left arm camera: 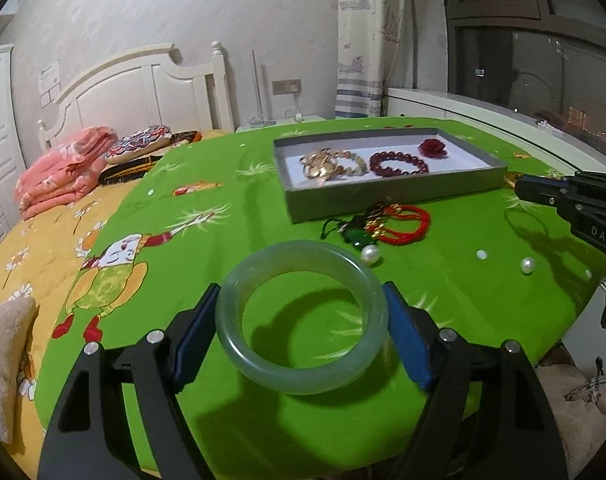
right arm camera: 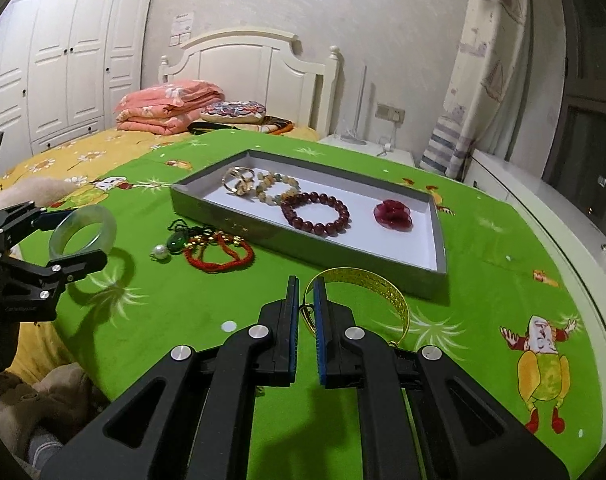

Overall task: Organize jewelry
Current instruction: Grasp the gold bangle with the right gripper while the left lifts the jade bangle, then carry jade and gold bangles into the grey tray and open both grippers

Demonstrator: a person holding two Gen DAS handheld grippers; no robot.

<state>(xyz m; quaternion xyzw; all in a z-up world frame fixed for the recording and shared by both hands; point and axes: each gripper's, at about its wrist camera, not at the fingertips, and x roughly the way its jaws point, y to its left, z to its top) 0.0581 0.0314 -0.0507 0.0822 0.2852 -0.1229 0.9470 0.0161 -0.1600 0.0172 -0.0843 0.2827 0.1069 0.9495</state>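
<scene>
My left gripper [left arm camera: 303,294] is shut on a pale green jade bangle [left arm camera: 299,378], its blue pads pressing both sides and holding it above the green tablecloth; from the right wrist it sits at the left [right arm camera: 75,240]. My right gripper [right arm camera: 305,284] is shut on the rim of a gold bangle [right arm camera: 363,278] just before the grey tray [right arm camera: 303,248]. The tray holds gold rings [right arm camera: 239,184], a pale bead bracelet [right arm camera: 281,180], a dark red bead bracelet [right arm camera: 287,211] and a red rose piece [right arm camera: 393,214].
Loose on the cloth in front of the tray [left arm camera: 383,200] lie red cord bracelets [left arm camera: 423,220], a green pendant [left arm camera: 357,236] and two pearls [left arm camera: 370,255] [left arm camera: 527,266]. A bed with a folded pink quilt [left arm camera: 63,176] lies beyond the table's left edge.
</scene>
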